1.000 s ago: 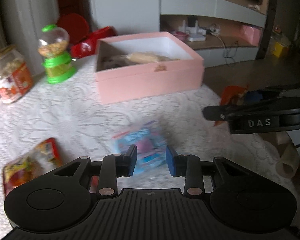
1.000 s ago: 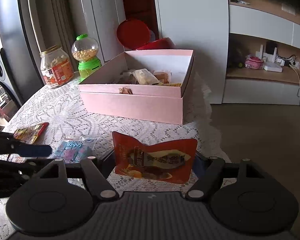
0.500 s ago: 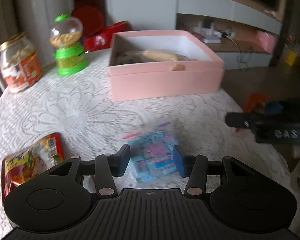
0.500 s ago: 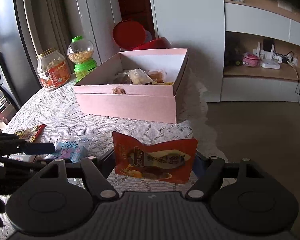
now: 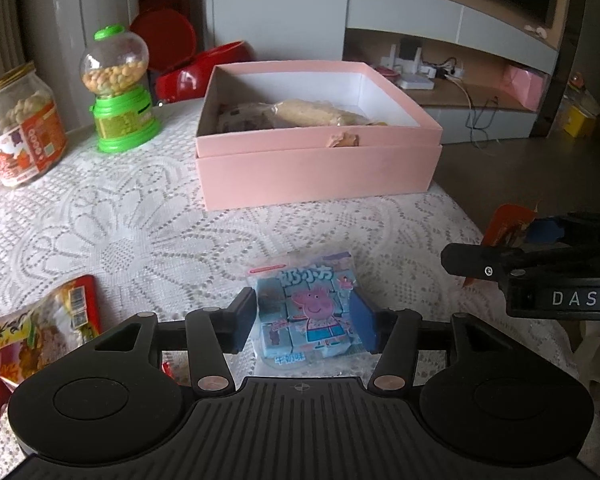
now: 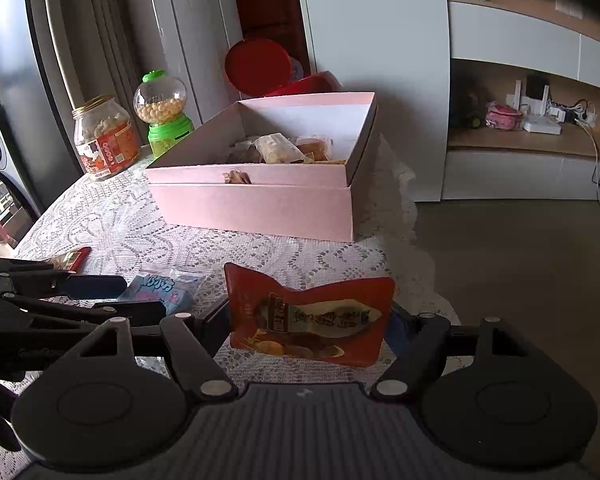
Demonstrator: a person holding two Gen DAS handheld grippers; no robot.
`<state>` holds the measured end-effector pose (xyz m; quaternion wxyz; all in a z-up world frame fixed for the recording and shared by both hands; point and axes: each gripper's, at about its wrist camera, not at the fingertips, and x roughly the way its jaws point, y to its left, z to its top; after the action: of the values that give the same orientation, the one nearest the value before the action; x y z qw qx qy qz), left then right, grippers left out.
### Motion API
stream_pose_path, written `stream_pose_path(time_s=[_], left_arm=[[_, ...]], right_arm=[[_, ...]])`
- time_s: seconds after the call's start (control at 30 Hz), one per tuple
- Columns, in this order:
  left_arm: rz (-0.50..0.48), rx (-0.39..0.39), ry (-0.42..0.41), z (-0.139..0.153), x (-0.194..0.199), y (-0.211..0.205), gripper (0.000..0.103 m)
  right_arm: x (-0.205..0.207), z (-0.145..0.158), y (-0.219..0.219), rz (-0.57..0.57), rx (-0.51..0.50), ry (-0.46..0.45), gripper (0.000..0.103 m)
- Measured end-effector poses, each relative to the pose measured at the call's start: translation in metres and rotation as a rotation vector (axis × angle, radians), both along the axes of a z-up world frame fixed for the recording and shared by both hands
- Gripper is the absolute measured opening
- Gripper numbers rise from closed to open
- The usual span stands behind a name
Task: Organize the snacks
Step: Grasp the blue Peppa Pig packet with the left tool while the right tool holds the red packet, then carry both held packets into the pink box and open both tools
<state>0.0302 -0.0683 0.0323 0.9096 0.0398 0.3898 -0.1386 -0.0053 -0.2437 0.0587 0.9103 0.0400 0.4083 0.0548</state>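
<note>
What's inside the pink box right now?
The pink box holds a few wrapped snacks: a clear-wrapped pale pastry, a darker packet and an orange-brown one. The near wall hides the box floor and anything lying low.

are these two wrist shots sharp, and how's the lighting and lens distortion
Left wrist view: sharp, the blue cartoon-pig snack packet readable, soft daylight, fisheye bending the pink box. Right wrist view: sharp too, darker at the left edge and corners.
</note>
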Motion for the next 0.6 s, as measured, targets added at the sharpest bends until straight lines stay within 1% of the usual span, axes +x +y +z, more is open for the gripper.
stream_pose_path(time_s=[0.03, 0.1, 0.17, 0.23, 0.27, 0.3, 0.37, 0.4, 0.47, 0.53, 0.6], left_arm=[[-0.002, 0.005, -0.005, 0.001, -0.001, 0.000, 0.059], [-0.001, 0.032, -0.038, 0.004, -0.006, -0.002, 0.054], [-0.015, 0.049, -0.068, 0.008, -0.012, -0.006, 0.054], [-0.036, 0.064, -0.068, 0.008, -0.013, -0.012, 0.054], [-0.049, 0.060, -0.051, 0.006, -0.012, -0.014, 0.054], [-0.060, 0.052, -0.029, 0.003, -0.011, -0.016, 0.056], [-0.076, 0.075, -0.037, -0.001, -0.012, -0.023, 0.060], [-0.084, 0.090, -0.039, -0.002, -0.012, -0.026, 0.066], [-0.098, 0.078, -0.028, -0.003, -0.011, -0.029, 0.075], [-0.096, 0.071, -0.027, -0.002, -0.011, -0.027, 0.074], [-0.072, 0.091, -0.044, -0.001, -0.011, -0.024, 0.071]], right_arm=[[0.000, 0.000, 0.000, 0.001, 0.001, 0.000, 0.076], [-0.001, 0.000, -0.001, 0.001, 0.000, -0.001, 0.076], [-0.001, 0.000, -0.002, -0.002, -0.004, -0.003, 0.076], [0.001, 0.000, -0.004, -0.007, -0.002, -0.002, 0.076], [0.001, 0.000, -0.005, -0.010, -0.001, -0.002, 0.076], [0.001, 0.001, -0.006, -0.012, -0.001, -0.003, 0.076], [0.001, 0.001, -0.007, -0.014, -0.004, -0.006, 0.076], [0.001, 0.001, -0.007, -0.014, -0.003, -0.005, 0.076], [0.002, 0.001, -0.008, -0.017, -0.001, -0.003, 0.076], [0.002, 0.002, -0.009, -0.020, -0.003, -0.005, 0.076], [0.001, 0.002, -0.009, -0.020, -0.003, -0.008, 0.076]])
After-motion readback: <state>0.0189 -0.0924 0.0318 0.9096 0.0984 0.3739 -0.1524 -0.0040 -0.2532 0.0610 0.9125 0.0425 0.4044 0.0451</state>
